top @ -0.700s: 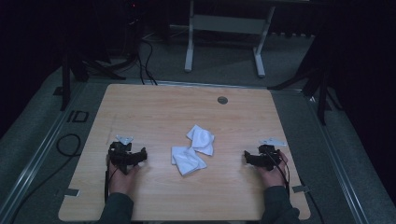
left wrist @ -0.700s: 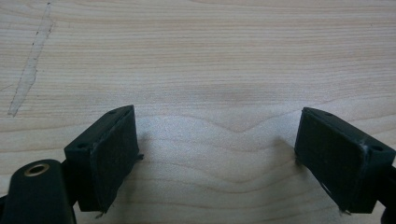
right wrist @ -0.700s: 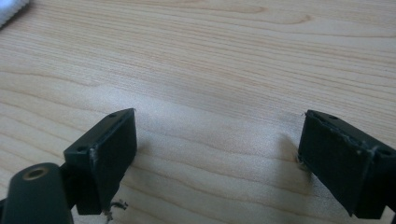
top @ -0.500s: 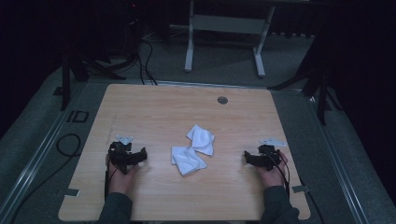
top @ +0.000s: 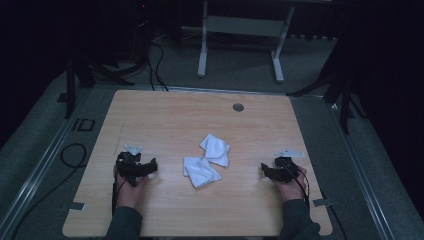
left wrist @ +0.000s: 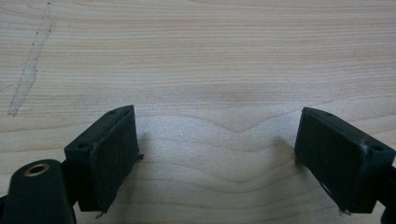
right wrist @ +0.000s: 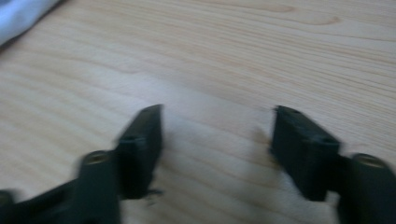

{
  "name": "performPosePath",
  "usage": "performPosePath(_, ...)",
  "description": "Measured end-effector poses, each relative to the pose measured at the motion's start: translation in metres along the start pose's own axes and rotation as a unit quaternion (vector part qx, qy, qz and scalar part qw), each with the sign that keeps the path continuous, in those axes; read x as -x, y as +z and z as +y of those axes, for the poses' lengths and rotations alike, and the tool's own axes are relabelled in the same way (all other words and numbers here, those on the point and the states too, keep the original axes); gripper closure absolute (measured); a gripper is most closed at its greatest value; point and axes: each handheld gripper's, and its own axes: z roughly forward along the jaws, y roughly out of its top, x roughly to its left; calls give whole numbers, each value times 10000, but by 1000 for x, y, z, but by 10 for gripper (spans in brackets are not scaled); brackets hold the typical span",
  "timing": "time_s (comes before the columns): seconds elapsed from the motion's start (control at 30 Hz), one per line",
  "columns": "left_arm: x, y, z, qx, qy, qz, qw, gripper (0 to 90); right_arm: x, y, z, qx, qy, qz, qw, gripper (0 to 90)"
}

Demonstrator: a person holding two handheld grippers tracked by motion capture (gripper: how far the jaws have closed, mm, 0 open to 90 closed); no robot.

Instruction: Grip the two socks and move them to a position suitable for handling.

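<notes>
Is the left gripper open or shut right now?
Open: the left gripper has its fingers set wide apart, bare table between them.

The right gripper [right wrist: 217,149], jaws apart, hangs over bare wooden table [right wrist: 261,56]; white cloth [right wrist: 18,16] at top-left corner.

A light wooden counter [top: 170,120] carries two crumpled white cloths [top: 207,161] lying touching near its middle. A small round grey grommet [top: 238,107] sits near its far edge. Black cables [top: 155,65] trail across the grey floor beyond.
</notes>
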Motion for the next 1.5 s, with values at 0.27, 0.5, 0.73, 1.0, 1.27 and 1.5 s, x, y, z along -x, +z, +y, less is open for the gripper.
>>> performPosePath(0.27,0,0,0,-1,0,0,10000,133,-18,-8,4,-69,-383,344,9987,699)
performPosePath(0.5,1,0,0,-8,4,-8,10000,133,-50,-22,13,41,-958,733,9927,897)
performPosePath(0.73,1,0,0,-9,1,-8,10000,133,-79,-20,18,68,-1340,1024,9857,899)
performPosePath(1.0,1,0,0,-6,0,-8,10000,132,-119,-8,25,35,-1790,1320,9750,898)
performPosePath(1.27,1,0,0,-10,1,-8,10000,132,-148,1,47,160,-2012,1442,9687,896)
performPosePath(1.5,1,0,0,-5,-1,-8,10000,133,-167,8,63,118,-2134,1681,9623,827)
